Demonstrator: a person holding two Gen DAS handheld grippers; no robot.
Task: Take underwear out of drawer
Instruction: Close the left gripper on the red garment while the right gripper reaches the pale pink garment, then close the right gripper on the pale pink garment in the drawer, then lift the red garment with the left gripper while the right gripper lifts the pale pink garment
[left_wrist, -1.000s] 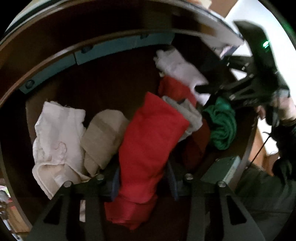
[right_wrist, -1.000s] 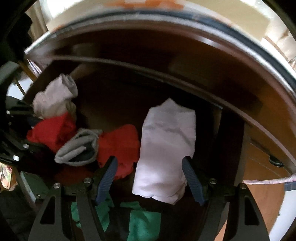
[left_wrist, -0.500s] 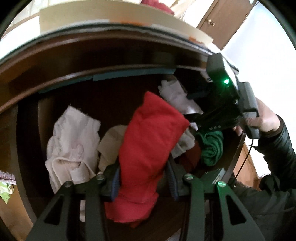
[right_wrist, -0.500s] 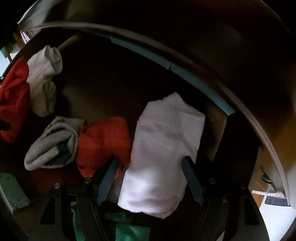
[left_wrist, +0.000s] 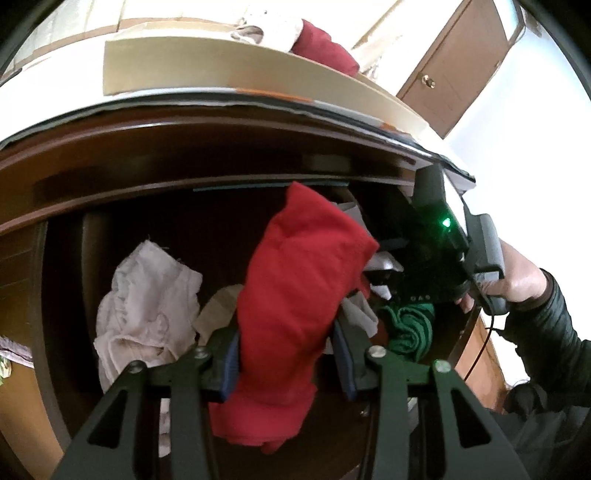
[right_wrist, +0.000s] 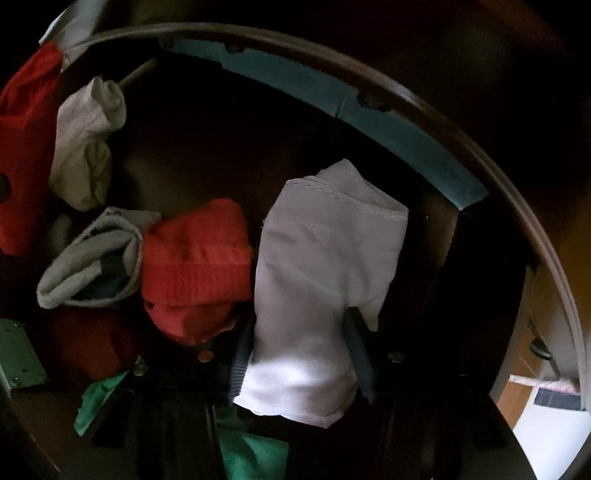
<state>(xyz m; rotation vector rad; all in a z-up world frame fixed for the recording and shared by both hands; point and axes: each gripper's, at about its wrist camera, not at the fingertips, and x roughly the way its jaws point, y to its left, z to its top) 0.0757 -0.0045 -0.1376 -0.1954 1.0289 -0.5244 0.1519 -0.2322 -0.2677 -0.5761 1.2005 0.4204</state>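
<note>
My left gripper (left_wrist: 286, 354) is shut on a folded red underwear (left_wrist: 295, 295) and holds it up above the open dark wooden drawer (left_wrist: 184, 192). My right gripper (right_wrist: 299, 350) is shut on a folded white underwear (right_wrist: 321, 266) low inside the drawer. The right gripper body also shows at the right of the left wrist view (left_wrist: 443, 251), held by a hand. In the drawer lie a crumpled white piece (left_wrist: 144, 295), a beige piece (left_wrist: 218, 310), a green piece (left_wrist: 410, 325), an orange-red piece (right_wrist: 195, 266) and grey pieces (right_wrist: 88, 269).
The drawer's back wall carries a teal strip (right_wrist: 332, 92). Above the drawer is the cabinet top with a cardboard edge (left_wrist: 221, 74) and red and white cloth (left_wrist: 321, 44) on it. A brown door (left_wrist: 454, 62) stands at the far right.
My left gripper has risen with the red underwear, so the cabinet top and door came into view. My right gripper has closed tighter on the white underwear and dipped deeper into the drawer.
</note>
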